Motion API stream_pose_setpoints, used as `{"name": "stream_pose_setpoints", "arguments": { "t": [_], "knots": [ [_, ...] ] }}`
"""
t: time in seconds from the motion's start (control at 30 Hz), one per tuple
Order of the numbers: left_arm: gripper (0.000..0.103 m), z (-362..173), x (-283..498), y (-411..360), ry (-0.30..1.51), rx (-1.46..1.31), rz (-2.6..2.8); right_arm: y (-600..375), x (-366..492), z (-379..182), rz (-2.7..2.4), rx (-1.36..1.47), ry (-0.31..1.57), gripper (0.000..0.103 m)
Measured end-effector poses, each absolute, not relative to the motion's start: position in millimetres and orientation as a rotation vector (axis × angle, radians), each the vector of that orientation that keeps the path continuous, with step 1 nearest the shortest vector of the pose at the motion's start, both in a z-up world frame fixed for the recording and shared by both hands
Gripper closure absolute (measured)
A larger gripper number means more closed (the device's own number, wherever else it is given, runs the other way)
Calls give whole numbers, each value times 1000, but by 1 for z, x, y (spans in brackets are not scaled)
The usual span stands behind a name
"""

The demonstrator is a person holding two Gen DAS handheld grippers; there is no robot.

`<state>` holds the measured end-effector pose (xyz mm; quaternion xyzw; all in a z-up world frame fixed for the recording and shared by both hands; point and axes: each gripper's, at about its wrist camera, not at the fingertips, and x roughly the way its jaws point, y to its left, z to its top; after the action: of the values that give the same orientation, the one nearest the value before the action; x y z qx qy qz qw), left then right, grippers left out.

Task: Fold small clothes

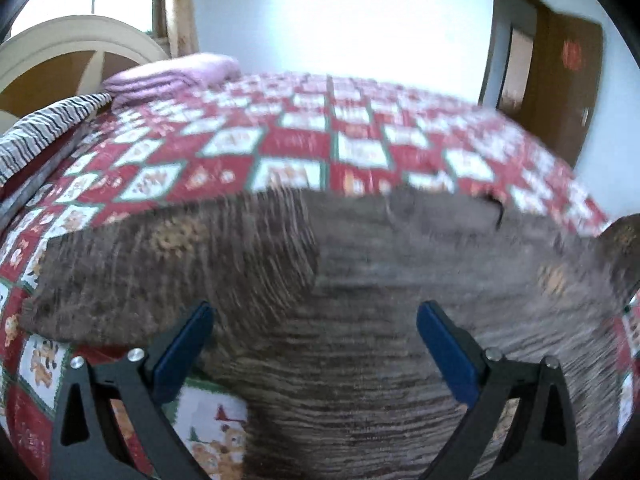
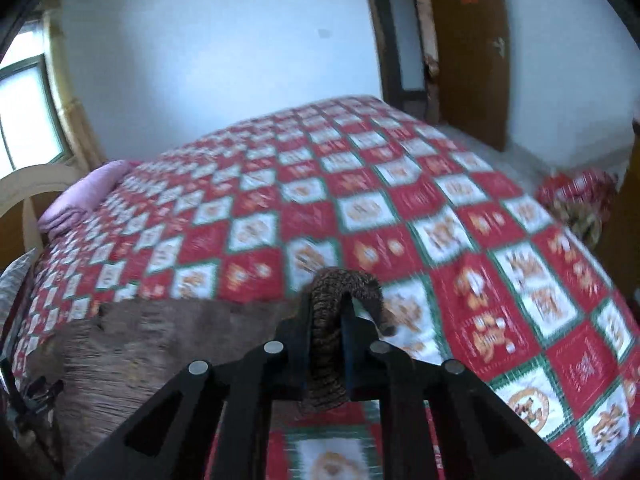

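A brown striped knit garment (image 1: 360,280) lies spread flat on the bed's red, white and green checked quilt (image 1: 280,140). My left gripper (image 1: 316,308) hovers over its near part, open, with both blue pads wide apart and nothing between them. In the right wrist view the garment (image 2: 140,340) lies at the lower left. One end of it is lifted off the quilt (image 2: 400,200). My right gripper (image 2: 328,304) is shut on that end, which arches over the fingertips and hangs down between the fingers. Both views are blurred.
A folded pink blanket (image 1: 172,74) and a black-and-white striped pillow (image 1: 44,128) lie at the head of the bed by the curved cream headboard (image 1: 72,48). A brown door (image 2: 468,40) stands behind the bed. A red patterned bundle (image 2: 576,196) sits beside the bed's right edge.
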<state>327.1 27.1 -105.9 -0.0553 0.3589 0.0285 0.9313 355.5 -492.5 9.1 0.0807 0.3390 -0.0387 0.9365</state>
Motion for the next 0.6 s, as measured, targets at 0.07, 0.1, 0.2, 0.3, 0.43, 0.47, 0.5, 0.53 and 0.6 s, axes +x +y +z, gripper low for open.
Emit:
{"name": "stream_pose_setpoints", "arguments": {
  "t": [0.07, 0.1, 0.2, 0.3, 0.43, 0.47, 0.5, 0.53, 0.6],
  "knots": [
    [0, -102, 327, 31, 712, -124, 36, -473, 358, 20, -59, 137, 677, 92],
    [0, -103, 327, 32, 712, -126, 19, -460, 358, 27, -41, 120, 667, 92],
    [0, -108, 326, 35, 699, -130, -4, -425, 359, 41, 6, 73, 649, 92],
    [0, -116, 324, 38, 706, -150, -22, -385, 360, 52, 61, 20, 641, 92],
    [0, -119, 325, 47, 714, -218, -53, -336, 362, 56, 132, -27, 650, 92],
    [0, -121, 325, 49, 723, -234, -58, -325, 362, 56, 148, -36, 653, 92],
    [0, -123, 325, 51, 731, -251, -63, -312, 363, 54, 165, -47, 656, 92],
    [0, -124, 326, 54, 738, -272, -68, -298, 364, 52, 186, -56, 662, 92],
    [0, -128, 326, 61, 745, -321, -81, -272, 367, 44, 224, -64, 675, 92]
  ]
}}
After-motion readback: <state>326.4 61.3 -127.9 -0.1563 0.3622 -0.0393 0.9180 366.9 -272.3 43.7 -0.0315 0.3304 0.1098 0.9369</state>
